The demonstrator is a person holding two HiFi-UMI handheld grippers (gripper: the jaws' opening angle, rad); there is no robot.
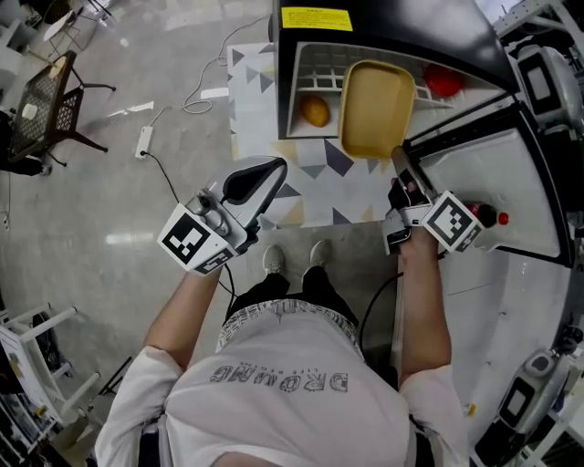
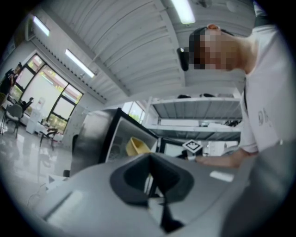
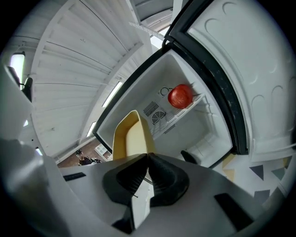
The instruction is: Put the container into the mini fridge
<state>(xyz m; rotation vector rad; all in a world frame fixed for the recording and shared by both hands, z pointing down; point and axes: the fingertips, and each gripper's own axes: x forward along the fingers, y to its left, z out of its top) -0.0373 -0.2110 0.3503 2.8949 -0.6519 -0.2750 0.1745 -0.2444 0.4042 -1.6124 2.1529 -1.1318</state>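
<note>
The fridge (image 1: 383, 23) stands at the far side of the scene with its door (image 1: 493, 173) swung open to the right.

The right gripper (image 1: 400, 157) has its jaws closed on the near rim of the yellow container (image 1: 376, 108). In the right gripper view the same gripper (image 3: 147, 159) pinches that rim, and the container (image 3: 132, 139) points into the open compartment. Most of the container lies over the wire shelf (image 1: 315, 68); its near edge is at the opening. Whether it rests on the shelf cannot be determined.

On the shelf, an orange fruit (image 1: 315, 111) sits just left of the container. A red fruit (image 1: 444, 82) sits to its right, apart from it, and also shows in the right gripper view (image 3: 180, 96).

The left gripper (image 1: 274, 166) is held near and to the left of the fridge, above the patterned mat (image 1: 315, 173). In the left gripper view its jaws (image 2: 150, 159) are together with nothing between them.

A power strip (image 1: 143, 141) lies on the floor to the far left.
</note>
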